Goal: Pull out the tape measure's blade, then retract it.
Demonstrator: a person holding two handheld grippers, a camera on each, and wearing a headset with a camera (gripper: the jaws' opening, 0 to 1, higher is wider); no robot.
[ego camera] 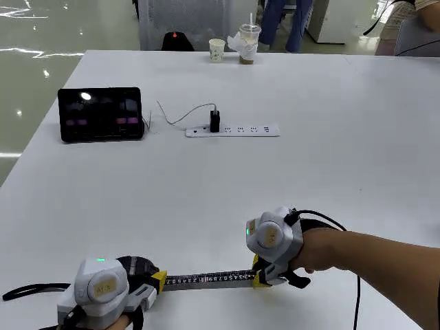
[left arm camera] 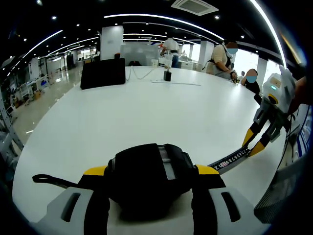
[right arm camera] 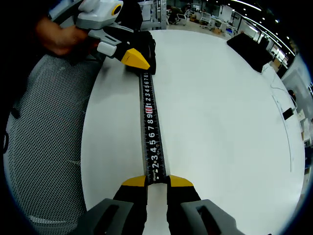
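Head view: we see the left gripper (ego camera: 157, 280) at the table's (ego camera: 289, 185) near edge, clamped on the black tape measure case (ego camera: 137, 267). The blade (ego camera: 206, 279) runs flat from it to the right gripper (ego camera: 263, 278), close by.

Left gripper view: the jaws sit narrow around the case, both yellow tips against its sides. The blade leaves to the right toward the other gripper.

Right gripper view: the jaws are nearly together, pinching the blade's end (the hook itself is hidden between the tips). The numbered markings lie straight back to the case.

The blade is a short way out, so we judge the pull step underway. To do it well, we'd pull straight along the blade's line, low over the table. Keep the case pinned and level with no twist, or the blade kinks. For retracting, we'd guide the tip back rather than let it snap.
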